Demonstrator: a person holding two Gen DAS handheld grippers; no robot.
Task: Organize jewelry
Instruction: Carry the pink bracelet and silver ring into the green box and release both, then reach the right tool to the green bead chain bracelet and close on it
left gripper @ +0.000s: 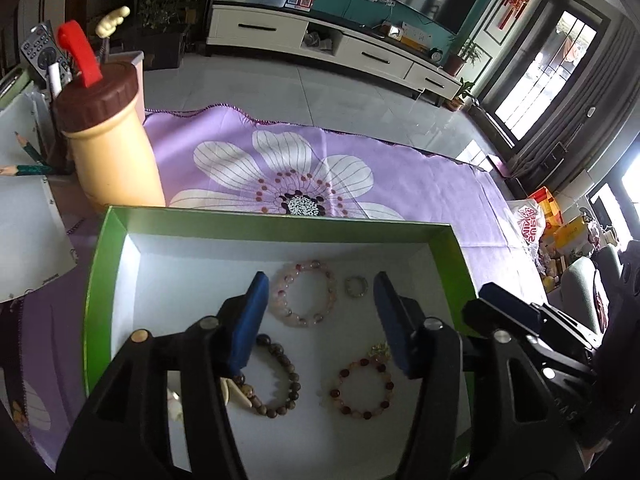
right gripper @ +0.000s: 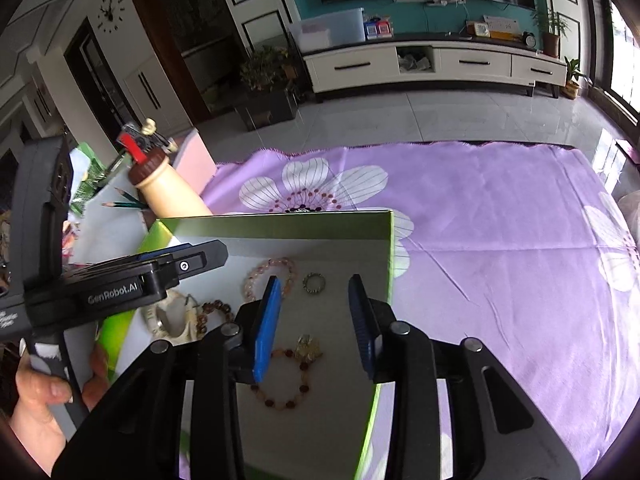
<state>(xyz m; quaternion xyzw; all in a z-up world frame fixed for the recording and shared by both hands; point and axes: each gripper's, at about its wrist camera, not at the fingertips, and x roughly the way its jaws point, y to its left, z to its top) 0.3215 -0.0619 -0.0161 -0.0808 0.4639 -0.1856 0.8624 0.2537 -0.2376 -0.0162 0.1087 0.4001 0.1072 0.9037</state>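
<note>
Both tools hang above the near end of the box [left gripper: 93, 280], side by side. The left tool [left gripper: 318, 320] has its blue pads spread wide with nothing between them; the right tool [right gripper: 316, 320] is likewise spread and empty. Neither touches the jewelry, which suggests a pause between placements rather than a grip in hand.

Nearest in the box lie the brown bead bracelet [left gripper: 278, 380], partly under the left tool, and the red and amber bracelet [left gripper: 362, 386] with its pale charm. A cream shell-like piece [right gripper: 172, 316] sits at the left wall. Further in are the pink bracelet [left gripper: 304, 294] and, just beside it, the small ring [left gripper: 356, 286]. The pieces lie apart, not overlapping, presumably to keep them sorted.

Beyond the box, the purple flowered cloth [left gripper: 400, 172] covers the counter, bare of jewelry. The tan bottle [left gripper: 114, 160] stands upright at far left.
</note>
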